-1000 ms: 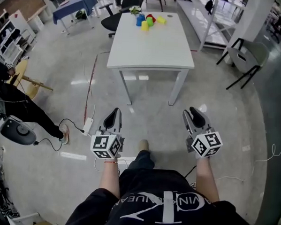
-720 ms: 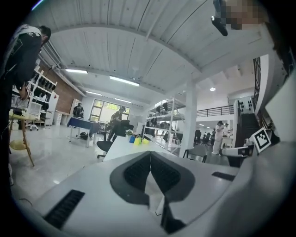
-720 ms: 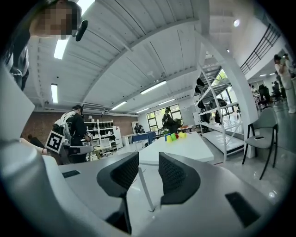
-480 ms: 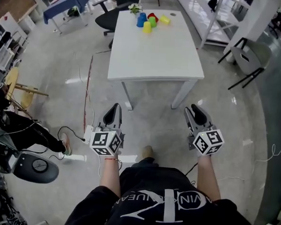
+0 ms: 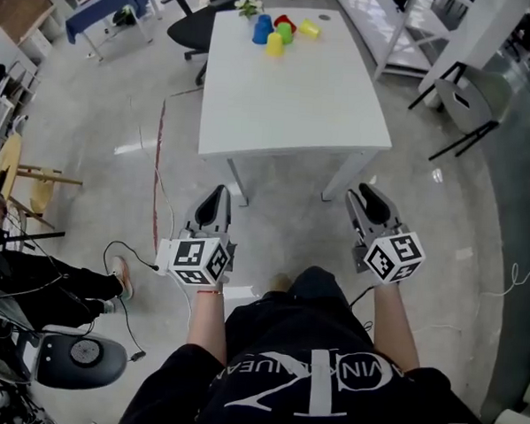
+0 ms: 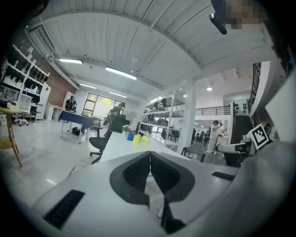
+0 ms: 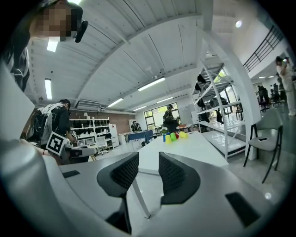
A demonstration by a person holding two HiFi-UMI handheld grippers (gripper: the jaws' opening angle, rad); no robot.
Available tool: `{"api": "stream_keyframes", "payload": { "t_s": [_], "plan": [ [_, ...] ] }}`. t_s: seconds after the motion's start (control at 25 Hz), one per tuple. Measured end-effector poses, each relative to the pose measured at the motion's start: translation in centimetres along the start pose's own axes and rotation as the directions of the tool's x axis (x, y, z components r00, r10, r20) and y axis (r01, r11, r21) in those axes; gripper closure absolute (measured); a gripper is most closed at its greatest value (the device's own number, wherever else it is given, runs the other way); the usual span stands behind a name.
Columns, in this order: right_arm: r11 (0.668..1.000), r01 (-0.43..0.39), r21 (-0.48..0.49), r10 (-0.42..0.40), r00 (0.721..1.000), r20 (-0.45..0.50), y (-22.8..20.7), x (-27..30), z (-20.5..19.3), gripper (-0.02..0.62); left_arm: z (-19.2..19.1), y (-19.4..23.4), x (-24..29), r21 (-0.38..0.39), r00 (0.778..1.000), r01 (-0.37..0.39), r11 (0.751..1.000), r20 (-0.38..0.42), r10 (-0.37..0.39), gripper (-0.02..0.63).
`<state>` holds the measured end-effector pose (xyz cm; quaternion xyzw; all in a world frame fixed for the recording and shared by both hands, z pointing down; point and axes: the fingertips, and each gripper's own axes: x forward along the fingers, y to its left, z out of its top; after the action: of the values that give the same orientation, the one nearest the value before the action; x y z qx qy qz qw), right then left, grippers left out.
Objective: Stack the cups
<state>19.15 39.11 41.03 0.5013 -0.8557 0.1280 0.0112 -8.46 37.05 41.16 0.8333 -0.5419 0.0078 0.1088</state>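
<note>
Several plastic cups cluster at the far end of a white table: a blue cup, a red cup, a green cup, an upright yellow cup and a yellow cup lying on its side. Both grippers hang over the floor, short of the table's near edge. My left gripper is shut and holds nothing; its pads meet in the left gripper view. My right gripper is open with a narrow empty gap. Far ahead, the cups show small.
A black office chair stands left of the table's far end. A white chair and a metal rack are on the right. A red cable runs along the floor, with a wooden chair and a round stool base at left.
The table has come nearer and lower in the head view as the person walks toward it. Both grippers keep their pose and jaw gaps.
</note>
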Motion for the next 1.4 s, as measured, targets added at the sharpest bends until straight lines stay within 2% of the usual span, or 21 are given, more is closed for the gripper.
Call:
{"api": "stream_keyframes", "payload": {
  "t_s": [0.24, 0.6, 1.08, 1.4],
  "plan": [
    [1.0, 0.008, 0.012, -0.008, 1.0, 0.006, -1.2, 0.8, 0.7, 0.453, 0.8, 0.7, 0.9, -0.002, 1.0, -0.009, 1.0, 0.013, 0.009, 0.601],
    [0.999, -0.042, 0.021, 0.042, 0.999, 0.008, -2.8, 6.9, 2.0, 0.454, 1.4, 4.8, 4.6, -0.04, 0.997, -0.073, 0.997, 0.004, 0.074, 0.601],
    [0.996, -0.075, 0.039, 0.074, 0.997, 0.019, -9.0, 15.0, 5.0, 0.453, 5.0, 6.4, 14.0, 0.001, 0.996, -0.09, 0.996, 0.013, 0.089, 0.601],
    [0.99, -0.115, 0.08, 0.114, 0.993, 0.015, -11.5, 18.6, 4.9, 0.453, 5.3, 7.4, 16.7, 0.025, 0.992, -0.128, 0.991, -0.011, 0.129, 0.601]
  ]
}}
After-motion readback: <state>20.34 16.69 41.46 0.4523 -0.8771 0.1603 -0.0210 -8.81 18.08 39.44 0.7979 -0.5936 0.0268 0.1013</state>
